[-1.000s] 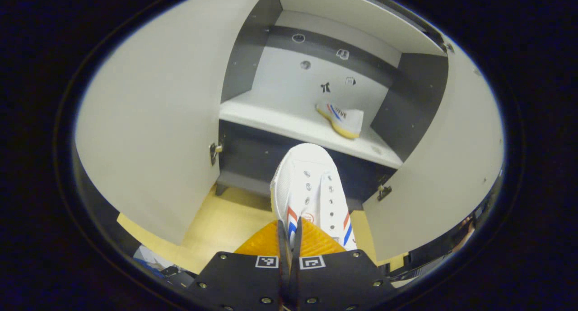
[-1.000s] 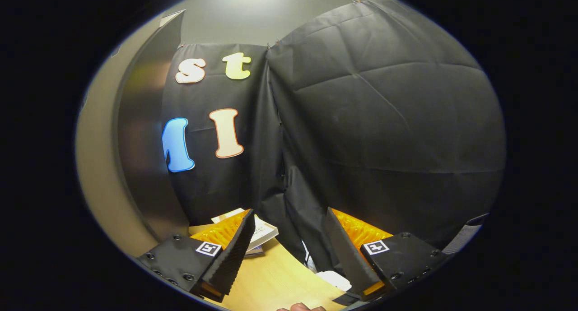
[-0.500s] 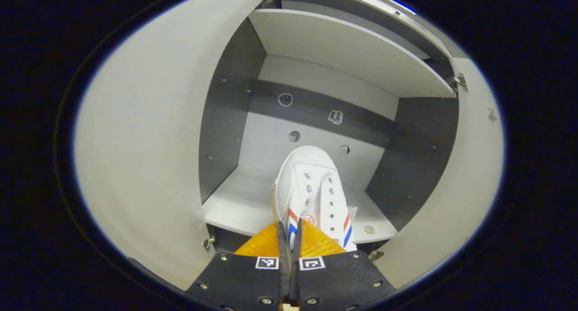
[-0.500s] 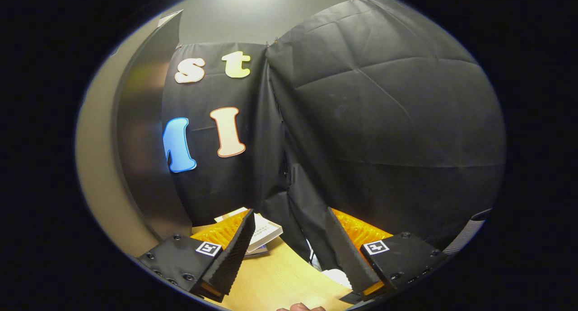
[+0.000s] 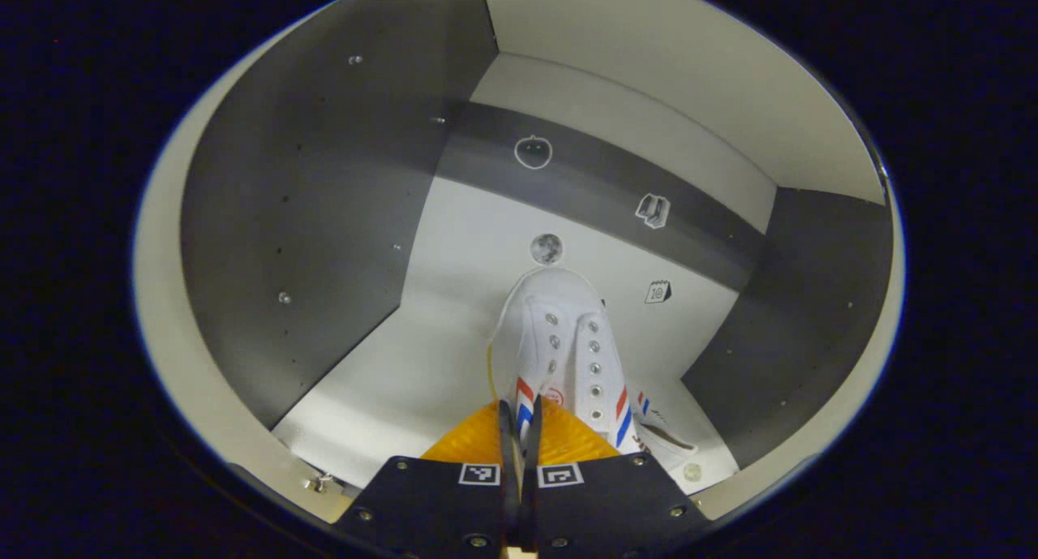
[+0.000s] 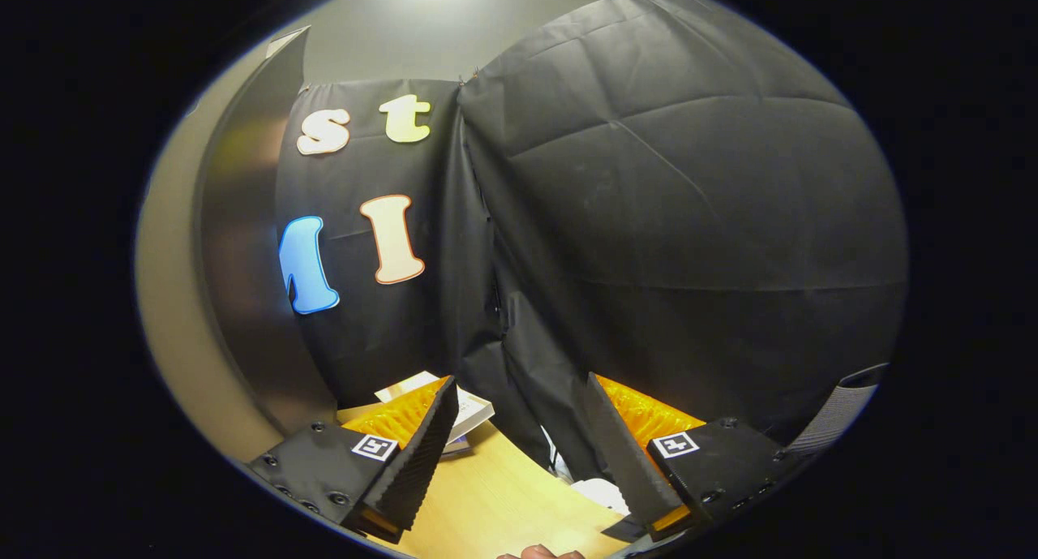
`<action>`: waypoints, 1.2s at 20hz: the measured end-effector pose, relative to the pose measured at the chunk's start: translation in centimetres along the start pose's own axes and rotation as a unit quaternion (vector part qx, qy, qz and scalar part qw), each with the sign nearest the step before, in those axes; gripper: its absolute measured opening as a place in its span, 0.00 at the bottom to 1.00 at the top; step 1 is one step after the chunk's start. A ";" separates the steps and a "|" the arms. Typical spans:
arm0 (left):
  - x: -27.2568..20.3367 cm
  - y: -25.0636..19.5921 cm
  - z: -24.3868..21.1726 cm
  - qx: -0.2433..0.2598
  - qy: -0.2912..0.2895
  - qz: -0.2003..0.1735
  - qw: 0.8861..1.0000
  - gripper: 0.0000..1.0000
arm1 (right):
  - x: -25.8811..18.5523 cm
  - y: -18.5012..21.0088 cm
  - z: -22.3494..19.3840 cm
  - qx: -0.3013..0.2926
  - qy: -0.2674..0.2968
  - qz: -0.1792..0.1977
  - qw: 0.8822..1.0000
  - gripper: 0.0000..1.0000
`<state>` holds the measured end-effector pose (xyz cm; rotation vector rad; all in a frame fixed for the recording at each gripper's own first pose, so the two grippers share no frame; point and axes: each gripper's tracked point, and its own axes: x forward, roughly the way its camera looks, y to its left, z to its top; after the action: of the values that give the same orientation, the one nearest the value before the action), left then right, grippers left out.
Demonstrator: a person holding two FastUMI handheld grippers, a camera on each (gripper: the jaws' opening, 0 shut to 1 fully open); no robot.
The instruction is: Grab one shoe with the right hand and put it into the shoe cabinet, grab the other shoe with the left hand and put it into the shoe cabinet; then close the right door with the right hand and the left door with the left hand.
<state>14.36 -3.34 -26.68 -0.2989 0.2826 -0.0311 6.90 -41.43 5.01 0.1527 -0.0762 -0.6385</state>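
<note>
- Small stickers [image 5: 533,152] dot the cabinet's [image 5: 324,218] back wall; their marks are too small to read, and so is the round logo on the shoe [image 5: 568,356].
- The left claw [image 5: 520,429] is pinched nearly closed on the shoe's heel collar, toe pointing away into the cabinet above the shelf [image 5: 405,372].
- The second shoe [image 5: 661,429] lies on that shelf, just right of the held one.
- The right claw [image 6: 519,437] gapes wide and holds nothing, over the wooden surface [image 6: 503,502], with a book [image 6: 470,409] near one finger.
</note>
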 end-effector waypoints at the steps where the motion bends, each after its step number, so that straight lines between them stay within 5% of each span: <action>1: -0.1 0.0 -0.1 0.004 0.007 0.006 1.000 0.01 | 0.0 -0.1 -0.1 -0.001 0.001 -0.003 1.000 0.98; 10: -0.6 -0.8 0.0 0.068 0.033 0.001 0.997 0.05 | 0.2 1.2 0.6 0.003 -0.003 0.003 1.000 0.98; 13: -2.4 -1.1 2.9 0.107 -0.020 0.027 0.994 0.37 | 0.0 2.3 0.9 -0.002 -0.006 0.015 1.000 0.98; 16: -7.8 -1.0 4.8 0.138 -0.056 0.052 0.987 0.97 | -0.3 3.6 1.3 -0.003 -0.006 0.032 0.999 0.98; 24: -21.8 -3.6 6.5 0.178 -0.162 0.045 0.970 0.97 | -2.0 7.9 5.8 -0.011 -0.020 0.104 0.994 0.98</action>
<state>-4.70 -3.37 -13.72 0.0691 -0.0369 0.0567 9.27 -34.67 11.96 0.1083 -0.1213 -0.4339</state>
